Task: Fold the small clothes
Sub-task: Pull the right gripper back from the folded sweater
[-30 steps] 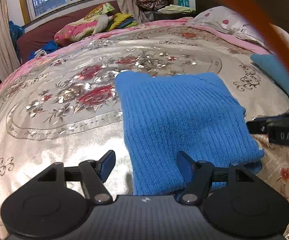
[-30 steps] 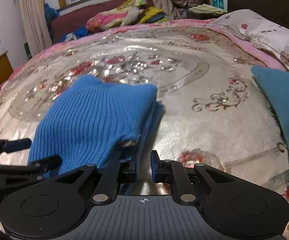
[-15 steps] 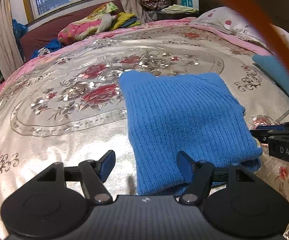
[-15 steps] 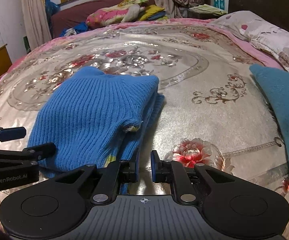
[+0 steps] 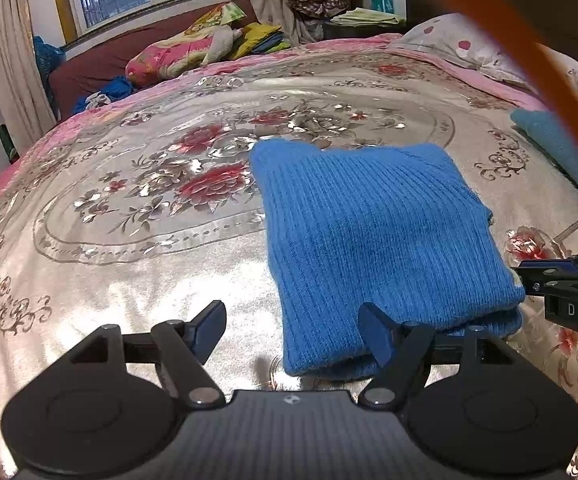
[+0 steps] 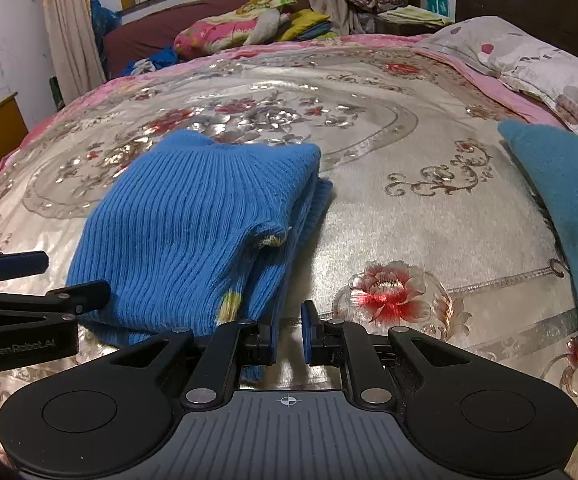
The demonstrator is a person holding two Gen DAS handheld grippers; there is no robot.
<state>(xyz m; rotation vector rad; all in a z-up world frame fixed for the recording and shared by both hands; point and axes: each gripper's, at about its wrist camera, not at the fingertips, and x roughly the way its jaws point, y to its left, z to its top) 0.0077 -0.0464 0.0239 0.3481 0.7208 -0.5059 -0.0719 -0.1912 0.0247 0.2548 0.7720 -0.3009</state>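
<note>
The left tongs stand wide open at the bottom of the left wrist view, gripping nothing; their right finger lies against the near edge of the blue sweater, their left finger over bare bedspread. The right tongs sit at the bottom centre of the right wrist view with only a narrow gap between the pads and nothing in that gap; the left pad is beside the sweater's near corner, and whether it touches the cloth I cannot tell.

The blue sweater is a ribbed knit folded into a rough rectangle of several layers, lying flat on the bed at centre frame in both views. Its right edge shows stacked layers and small yellow-green patches. The far edge rises into a soft hump at its left corner.

The bedspread is shiny silver-beige with red flowers and a pink border. A teal cloth lies at the right edge of the frame, well apart from the sweater, with a spotted pillow in the upper right.
</note>
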